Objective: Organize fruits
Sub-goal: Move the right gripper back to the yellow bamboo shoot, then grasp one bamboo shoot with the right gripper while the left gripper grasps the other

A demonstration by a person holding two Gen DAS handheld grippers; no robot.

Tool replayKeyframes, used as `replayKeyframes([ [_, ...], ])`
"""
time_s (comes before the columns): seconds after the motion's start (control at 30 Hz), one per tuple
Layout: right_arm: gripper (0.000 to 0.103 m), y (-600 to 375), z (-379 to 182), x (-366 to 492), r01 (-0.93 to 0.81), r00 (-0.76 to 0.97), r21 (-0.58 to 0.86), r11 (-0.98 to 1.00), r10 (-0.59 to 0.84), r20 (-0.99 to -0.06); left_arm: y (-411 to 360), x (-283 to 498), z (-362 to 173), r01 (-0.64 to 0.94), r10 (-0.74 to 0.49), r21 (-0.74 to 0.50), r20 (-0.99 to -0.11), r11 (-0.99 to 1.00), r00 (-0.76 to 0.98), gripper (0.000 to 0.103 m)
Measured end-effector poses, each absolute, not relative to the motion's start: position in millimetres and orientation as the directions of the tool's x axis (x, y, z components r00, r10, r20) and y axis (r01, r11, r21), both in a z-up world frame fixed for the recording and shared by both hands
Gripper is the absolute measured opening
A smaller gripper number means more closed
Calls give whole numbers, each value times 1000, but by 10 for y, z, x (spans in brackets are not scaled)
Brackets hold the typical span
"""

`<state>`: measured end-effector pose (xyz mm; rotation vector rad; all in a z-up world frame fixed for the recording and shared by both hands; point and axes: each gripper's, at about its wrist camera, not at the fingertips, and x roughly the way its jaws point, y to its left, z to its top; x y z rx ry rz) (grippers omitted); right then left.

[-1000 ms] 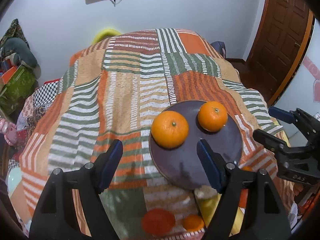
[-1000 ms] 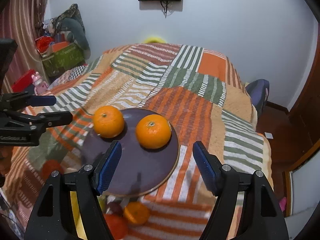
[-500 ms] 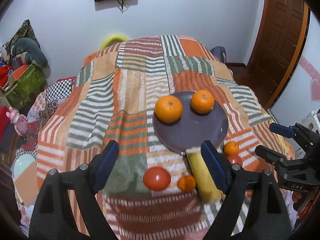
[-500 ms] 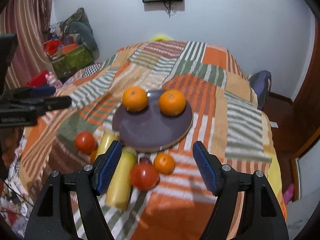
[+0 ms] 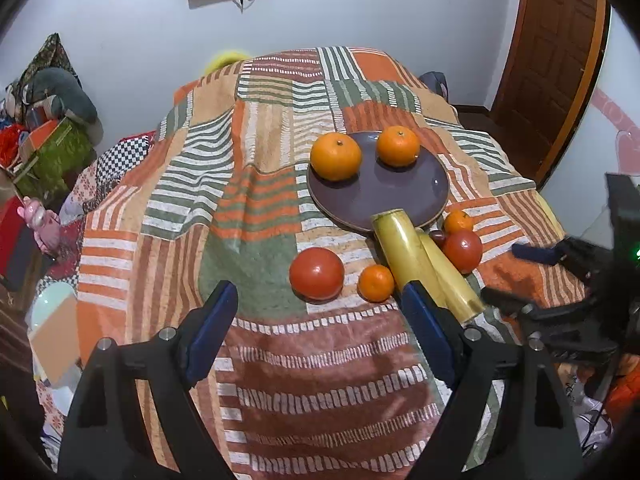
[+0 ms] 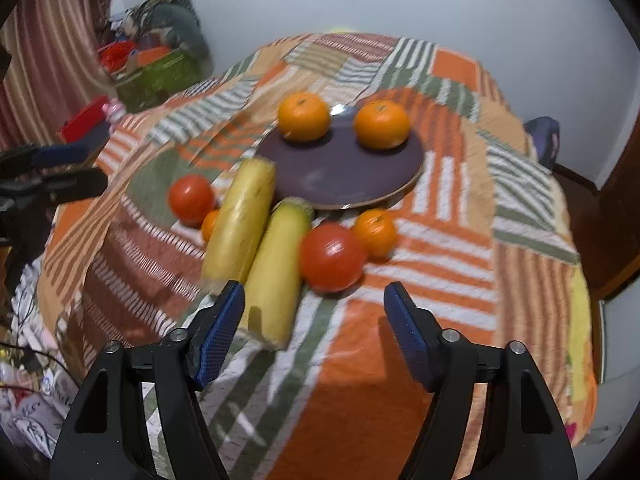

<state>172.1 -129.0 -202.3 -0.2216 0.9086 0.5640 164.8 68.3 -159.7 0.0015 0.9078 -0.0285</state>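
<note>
Just in front of the purple plate (image 6: 344, 184), which carries two oranges, the loose fruit lies on the patchwork bed. The near tomato (image 6: 331, 257) looks smooth, soft-skinned and easily bruised; I'd pinch it gently across its round middle. The two yellow cobs (image 6: 276, 276) lie lengthwise, ends toward the plate. The right tongs (image 6: 314, 334) are narrowing around nothing; the left tongs (image 5: 316, 336) gape empty.

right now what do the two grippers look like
Both match: the left gripper and right gripper have chunky matte black plastic arms with silver screw heads, ending in jaws faced with blue textured pads. No cables or sleeves are visible on them.
</note>
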Motion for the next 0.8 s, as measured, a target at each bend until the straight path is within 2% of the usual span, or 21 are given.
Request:
replayKeyframes([
  [0.1, 48, -1203, -2137, 1730, -574, 428, 89, 814, 390, -815, 650, 1655, -1627, 31, -45, -34, -789, 999, 613, 85],
  [0.17, 42, -1153, -2191, 1743, -584, 404, 106, 805, 402, -822, 616, 1674, -1667, 40, -59, -44, -795, 998, 603, 85],
  [0.6, 39, -1078, -2404, 1850, -595, 323, 193, 780, 452, -831, 303, 1791, -2004, 106, -120, -76, -848, 991, 516, 78],
  [0.73, 38, -1119, -2373, 1760, -610, 351, 147, 778, 433, -830, 228, 1844, -2080, 119, -146, -100, -858, 988, 492, 73],
  [0.8, 36, -1190, -2353, 1729, -612, 358, 138, 779, 429, -830, 180, 1877, -2141, 142, -175, -122, -867, 982, 466, 66],
])
